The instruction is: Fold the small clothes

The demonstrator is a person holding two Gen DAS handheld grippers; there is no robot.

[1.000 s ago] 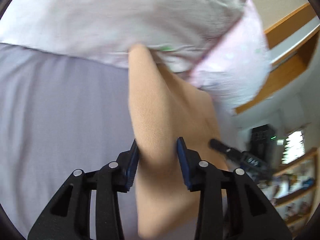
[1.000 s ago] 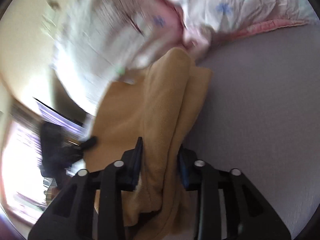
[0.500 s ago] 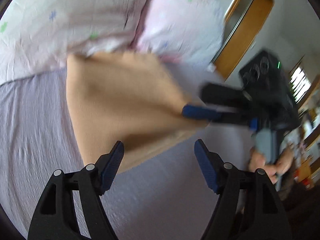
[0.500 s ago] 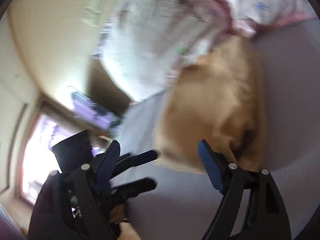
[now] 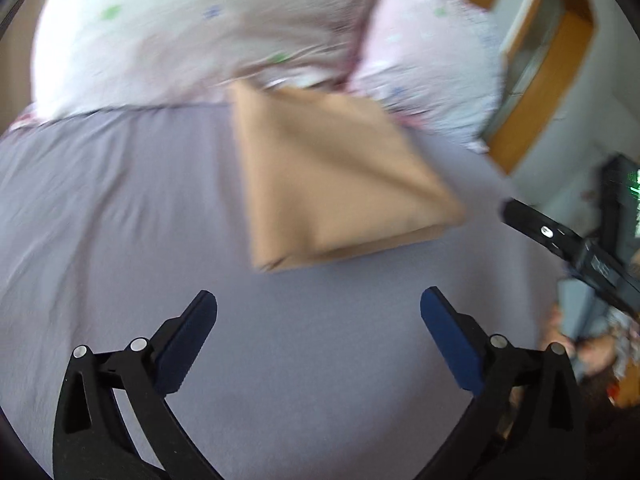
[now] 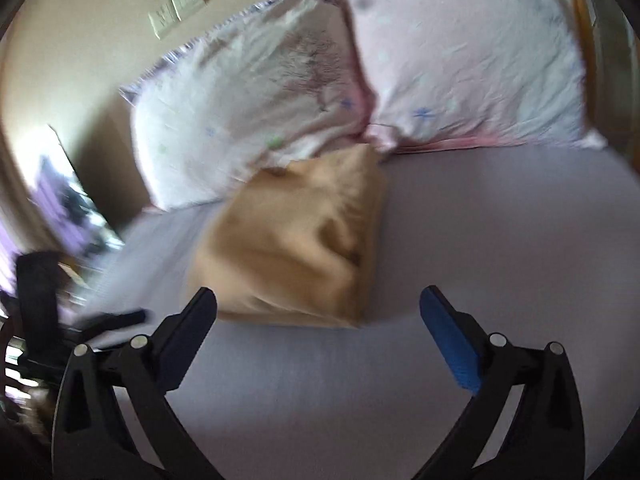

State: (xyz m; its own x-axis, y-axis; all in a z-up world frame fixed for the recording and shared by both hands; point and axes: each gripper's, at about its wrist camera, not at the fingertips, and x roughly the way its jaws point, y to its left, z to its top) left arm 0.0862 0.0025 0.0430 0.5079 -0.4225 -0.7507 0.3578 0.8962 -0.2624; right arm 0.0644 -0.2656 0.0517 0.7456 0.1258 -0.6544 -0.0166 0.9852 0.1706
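Note:
A tan folded garment (image 5: 332, 188) lies on the lavender bed sheet (image 5: 120, 208), its far edge against the pillows. It also shows in the right wrist view (image 6: 296, 244), bunched and creased on its right side. My left gripper (image 5: 318, 320) is open and empty, just short of the garment's near edge. My right gripper (image 6: 318, 316) is open and empty at the garment's near edge. The right gripper's black finger shows at the right of the left wrist view (image 5: 560, 240); the left gripper shows at the left edge of the right wrist view (image 6: 104, 320).
Two floral pink-white pillows (image 6: 460, 60) (image 6: 248, 108) stand at the head of the bed. A wooden frame (image 5: 536, 92) stands at the right in the left wrist view. A wall switch plate (image 6: 176, 8) is on the beige wall.
Both grippers were shut on the tan garment a second ago. They opened, let it drop onto the sheet, and pulled back from it.

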